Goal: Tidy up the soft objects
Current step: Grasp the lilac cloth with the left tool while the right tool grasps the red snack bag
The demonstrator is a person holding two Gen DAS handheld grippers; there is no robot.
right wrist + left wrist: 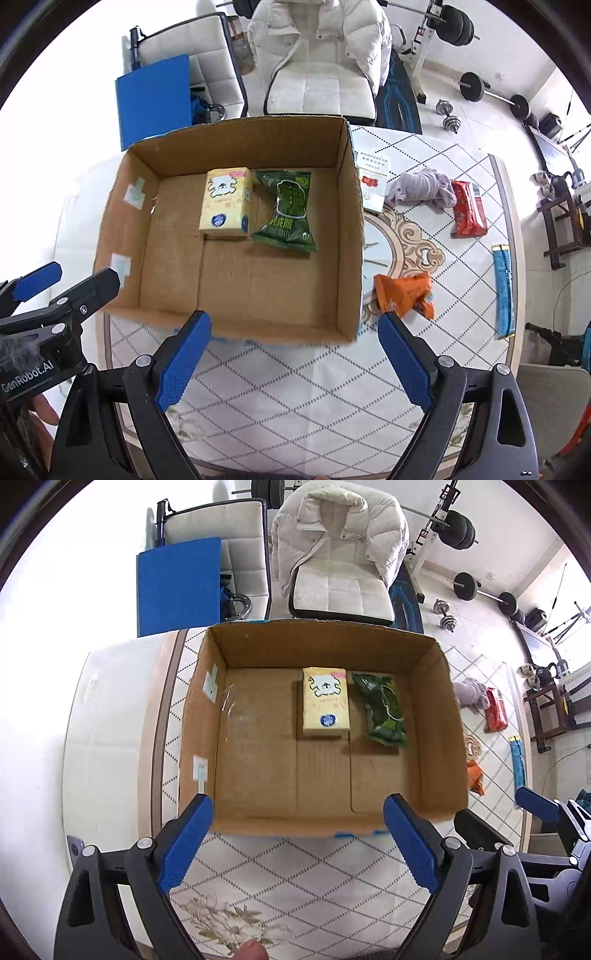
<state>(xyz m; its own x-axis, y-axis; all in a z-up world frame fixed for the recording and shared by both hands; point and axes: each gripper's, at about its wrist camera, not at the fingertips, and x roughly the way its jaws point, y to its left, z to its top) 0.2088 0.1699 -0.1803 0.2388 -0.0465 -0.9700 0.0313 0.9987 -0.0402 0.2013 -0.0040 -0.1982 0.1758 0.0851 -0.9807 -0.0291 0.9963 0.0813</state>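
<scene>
An open cardboard box (439, 716) (351, 221) stands on the table. Inside it lie a yellow tissue pack (325, 705) (227, 203) and a green pouch (382, 710) (288, 210), side by side near the far wall. On the table right of the box lie an orange packet (404, 293), a red pack (469, 214), a lilac cloth (421, 188) and a blue strip pack (504, 291). My left gripper (299, 845) is open and empty, just before the box's near wall. My right gripper (293, 363) is open and empty, near the box's front right corner.
The table (314, 387) has a white diamond-pattern cover. A white card (373, 181) lies by the box's right wall. Behind the table stand a chair with a white jacket (340, 554), a blue panel (177, 587) and weights (448, 118) on the floor.
</scene>
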